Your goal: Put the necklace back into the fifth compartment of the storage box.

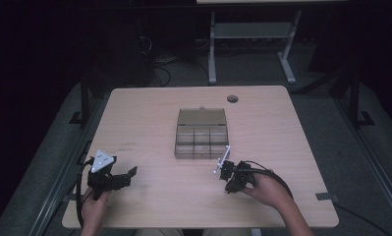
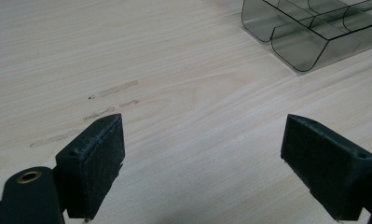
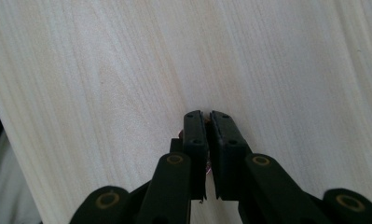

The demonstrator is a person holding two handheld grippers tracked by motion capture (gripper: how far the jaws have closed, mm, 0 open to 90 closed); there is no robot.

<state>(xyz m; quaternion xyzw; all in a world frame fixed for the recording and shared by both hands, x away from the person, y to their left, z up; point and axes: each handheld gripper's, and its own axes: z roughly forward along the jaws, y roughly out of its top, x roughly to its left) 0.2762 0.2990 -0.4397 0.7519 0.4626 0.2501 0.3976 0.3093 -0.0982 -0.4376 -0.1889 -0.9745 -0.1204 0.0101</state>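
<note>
High view: the wooden table carries a clear compartment box, lid open, at its centre. The left gripper rests at the near left, jaws wide and empty. The right gripper, just near-right of the box, has jaws nearly closed on a small reddish object that cannot be identified.

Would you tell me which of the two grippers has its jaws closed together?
The right gripper: its jaws nearly meet, while the left gripper holds its jaws wide apart.
</note>
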